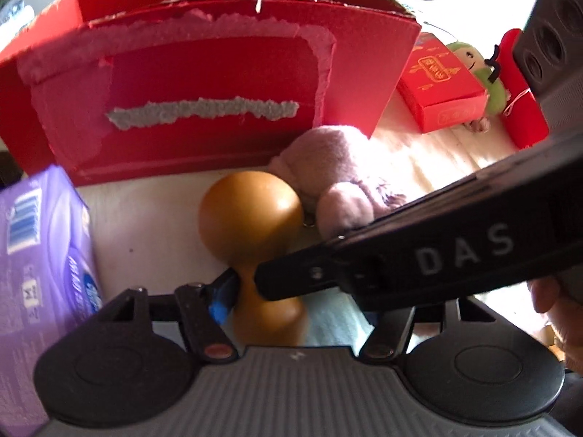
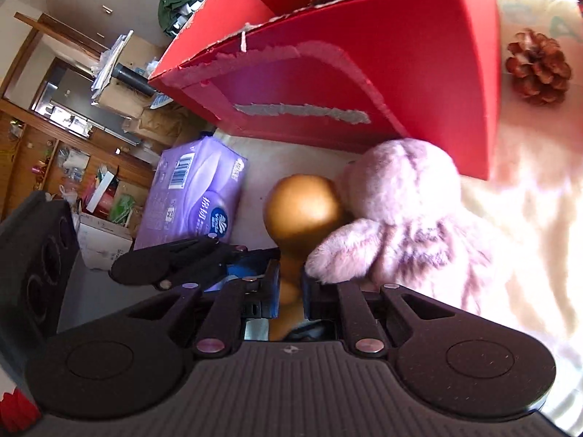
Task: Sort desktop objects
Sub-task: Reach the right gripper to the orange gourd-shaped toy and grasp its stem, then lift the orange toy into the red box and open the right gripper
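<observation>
A pale cloth-covered table (image 2: 510, 196) carries red box (image 2: 364, 83), pinecone (image 2: 538, 67), tissue pack (image 2: 196, 193).

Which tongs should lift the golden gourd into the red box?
Probably the right tongs: they are already shut on the gourd's narrow neck. The left tongs stand open beside it, gripping nothing. The red box sits just behind.

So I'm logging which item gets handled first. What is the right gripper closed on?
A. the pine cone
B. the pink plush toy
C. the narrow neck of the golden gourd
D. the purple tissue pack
C: in the right wrist view the right gripper has both fingers pressed against the thin neck of the golden gourd, while the pink plush toy only lies beside it.
</observation>
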A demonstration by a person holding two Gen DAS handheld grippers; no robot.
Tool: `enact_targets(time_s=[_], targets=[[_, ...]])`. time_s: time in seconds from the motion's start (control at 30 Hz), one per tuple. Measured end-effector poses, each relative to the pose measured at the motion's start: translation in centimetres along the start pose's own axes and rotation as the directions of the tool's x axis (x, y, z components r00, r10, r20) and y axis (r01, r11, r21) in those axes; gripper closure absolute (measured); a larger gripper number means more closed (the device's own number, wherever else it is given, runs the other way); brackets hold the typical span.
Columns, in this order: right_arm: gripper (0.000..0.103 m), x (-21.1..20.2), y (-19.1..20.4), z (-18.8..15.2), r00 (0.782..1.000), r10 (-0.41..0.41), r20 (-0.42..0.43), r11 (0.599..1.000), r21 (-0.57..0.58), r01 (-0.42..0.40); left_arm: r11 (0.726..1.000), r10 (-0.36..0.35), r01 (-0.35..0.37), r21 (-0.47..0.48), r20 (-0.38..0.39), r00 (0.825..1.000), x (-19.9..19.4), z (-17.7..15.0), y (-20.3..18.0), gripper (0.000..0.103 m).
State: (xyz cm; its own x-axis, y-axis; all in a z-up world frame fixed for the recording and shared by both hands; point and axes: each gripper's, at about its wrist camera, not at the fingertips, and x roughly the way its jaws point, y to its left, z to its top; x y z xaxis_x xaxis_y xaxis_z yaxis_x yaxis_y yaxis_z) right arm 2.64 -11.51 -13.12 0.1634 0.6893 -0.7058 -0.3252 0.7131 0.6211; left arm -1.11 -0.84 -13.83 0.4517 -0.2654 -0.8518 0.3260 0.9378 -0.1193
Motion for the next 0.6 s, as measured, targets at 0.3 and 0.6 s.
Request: enact_targets(time_s=[0.3, 0.6], targets=[[0.078, -1.2, -0.1, 0.1, 0.999, 0.051, 0.013, 0.999, 0.005, -0.051, 0.998, 0.052, -0.053, 0.024, 0.037, 0.998, -2.4, -0.3, -0.3, 0.059], [0.079, 0.0, 0.4, 0.3, 1.000, 0.008, -0.025, 1.000, 0.008, -0.008, 0.998, 0.061, -0.062, -0.015, -0.024, 0.998, -0.3, -0.1, 0.3, 0.059]])
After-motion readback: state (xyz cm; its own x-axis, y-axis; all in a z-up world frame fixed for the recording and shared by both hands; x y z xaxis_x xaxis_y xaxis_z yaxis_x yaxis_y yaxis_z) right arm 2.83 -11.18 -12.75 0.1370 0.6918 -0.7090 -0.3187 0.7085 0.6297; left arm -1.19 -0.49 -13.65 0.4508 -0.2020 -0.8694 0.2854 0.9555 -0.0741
